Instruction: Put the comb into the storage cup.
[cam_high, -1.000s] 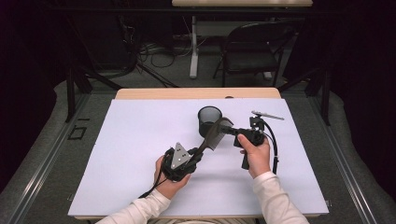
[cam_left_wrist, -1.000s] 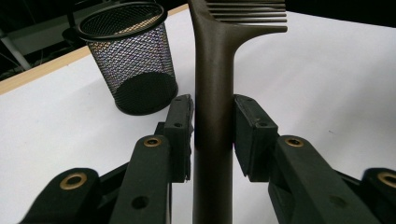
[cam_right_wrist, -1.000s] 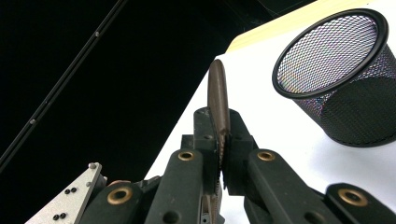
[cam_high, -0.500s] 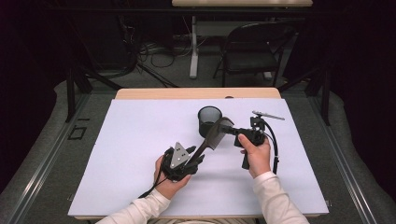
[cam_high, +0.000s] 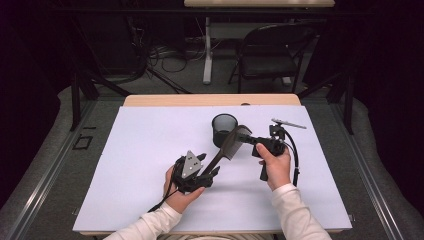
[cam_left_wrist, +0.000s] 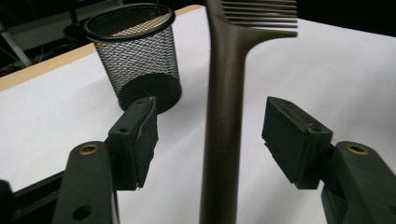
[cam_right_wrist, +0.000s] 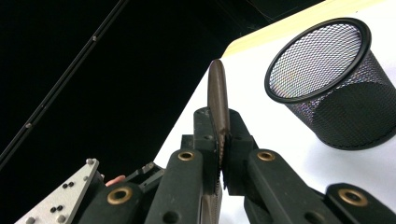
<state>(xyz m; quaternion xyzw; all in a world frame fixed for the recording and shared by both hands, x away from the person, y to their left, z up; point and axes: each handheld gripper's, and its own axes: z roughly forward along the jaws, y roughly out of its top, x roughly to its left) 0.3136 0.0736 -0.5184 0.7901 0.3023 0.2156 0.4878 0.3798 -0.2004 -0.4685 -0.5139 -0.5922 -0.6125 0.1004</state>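
Observation:
A dark comb (cam_high: 227, 147) hangs slanted over the white table, its toothed head up and to the right, beside a black mesh cup (cam_high: 223, 127). My right gripper (cam_high: 245, 139) is shut on the comb's head; in the right gripper view its jaws (cam_right_wrist: 219, 140) pinch the comb (cam_right_wrist: 217, 93) edge-on, with the cup (cam_right_wrist: 327, 79) standing to the right. My left gripper (cam_high: 210, 170) sits at the handle's low end. Its jaws have just been opening. In the left gripper view the comb's handle (cam_left_wrist: 224, 116) runs between the pads (cam_left_wrist: 292, 137) with a gap on each side.
White sheet (cam_high: 150, 150) covers the table, with a wooden strip (cam_high: 210, 100) along its far edge. A chair (cam_high: 272, 50) and floor cables lie beyond the table. The left gripper's grey plate (cam_right_wrist: 60, 196) shows at the bottom left of the right gripper view.
The left gripper's jaws have spread apart and let go of the comb's handle. Both hands, the comb and the cup have kept their places.

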